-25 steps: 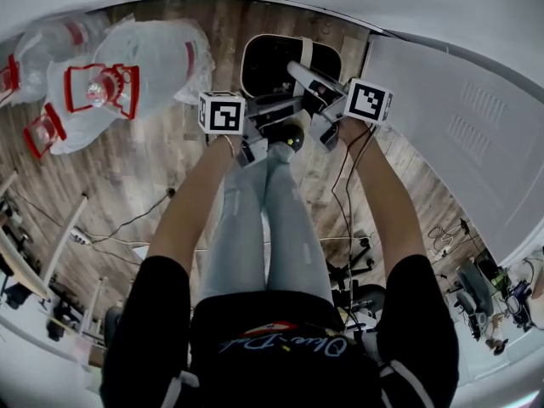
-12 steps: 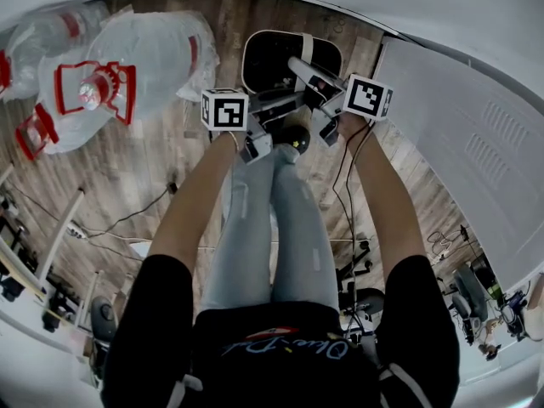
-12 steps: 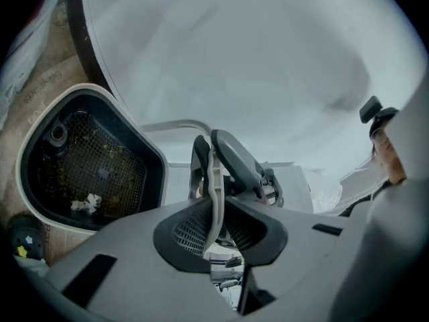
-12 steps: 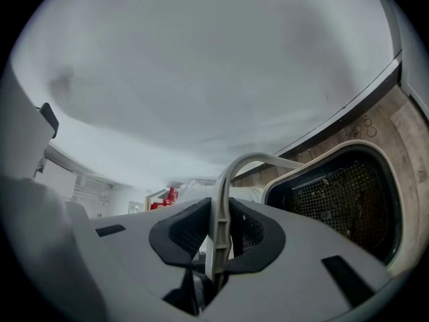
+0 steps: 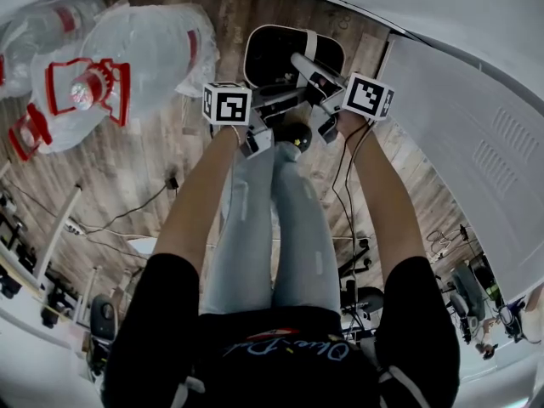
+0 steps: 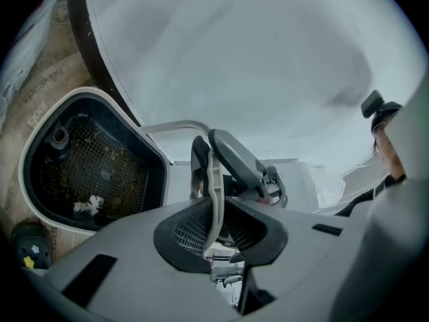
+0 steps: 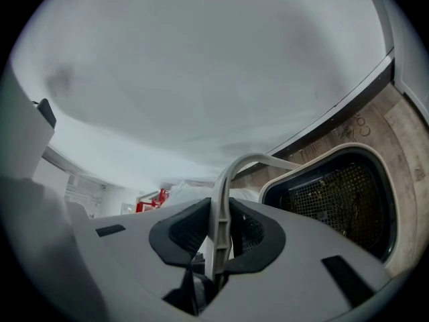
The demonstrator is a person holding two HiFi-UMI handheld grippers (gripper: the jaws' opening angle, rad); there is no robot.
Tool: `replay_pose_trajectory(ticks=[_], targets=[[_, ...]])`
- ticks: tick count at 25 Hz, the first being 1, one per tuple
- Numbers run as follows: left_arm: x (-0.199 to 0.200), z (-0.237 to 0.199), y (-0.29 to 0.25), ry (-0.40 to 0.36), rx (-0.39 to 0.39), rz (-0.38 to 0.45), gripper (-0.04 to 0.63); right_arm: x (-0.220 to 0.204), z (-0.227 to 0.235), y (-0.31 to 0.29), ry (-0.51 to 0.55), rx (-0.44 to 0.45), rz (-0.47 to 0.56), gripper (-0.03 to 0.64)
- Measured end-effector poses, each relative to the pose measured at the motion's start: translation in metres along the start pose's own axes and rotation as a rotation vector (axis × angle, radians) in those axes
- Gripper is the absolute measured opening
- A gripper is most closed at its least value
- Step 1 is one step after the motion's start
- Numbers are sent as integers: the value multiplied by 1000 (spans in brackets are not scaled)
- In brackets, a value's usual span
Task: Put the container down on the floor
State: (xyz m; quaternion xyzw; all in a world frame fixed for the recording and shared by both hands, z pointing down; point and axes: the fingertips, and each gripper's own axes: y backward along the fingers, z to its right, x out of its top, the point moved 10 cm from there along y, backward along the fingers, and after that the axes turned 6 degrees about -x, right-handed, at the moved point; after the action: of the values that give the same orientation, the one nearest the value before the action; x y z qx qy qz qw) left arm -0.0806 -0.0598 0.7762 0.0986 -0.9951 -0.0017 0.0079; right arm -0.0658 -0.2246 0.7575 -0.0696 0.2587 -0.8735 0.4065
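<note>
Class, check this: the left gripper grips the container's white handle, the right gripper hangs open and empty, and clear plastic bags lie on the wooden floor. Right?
One part is wrong. The right gripper view shows the right gripper closed on the white handle too, not empty. The left gripper, plastic bags and wooden floor are as stated.
</note>
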Motion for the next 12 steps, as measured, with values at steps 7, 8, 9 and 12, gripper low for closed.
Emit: replay_pose_trajectory(ticks=[7,8,9,12], targets=[[-4,-13,-2,16,19,-19,46,-4,10,-2,-4,-49,-5,61],[-6,-14,-1,23,22,-20,46,-6,12,-2,-7,-60,-7,63],[-8,-14,-1,29,22,-20,46,-8,13,-3,-6,-68,-8,61],[-11,-18,0,30,30,-23,46,-12,16,-4,-5,-82,-1,63]])
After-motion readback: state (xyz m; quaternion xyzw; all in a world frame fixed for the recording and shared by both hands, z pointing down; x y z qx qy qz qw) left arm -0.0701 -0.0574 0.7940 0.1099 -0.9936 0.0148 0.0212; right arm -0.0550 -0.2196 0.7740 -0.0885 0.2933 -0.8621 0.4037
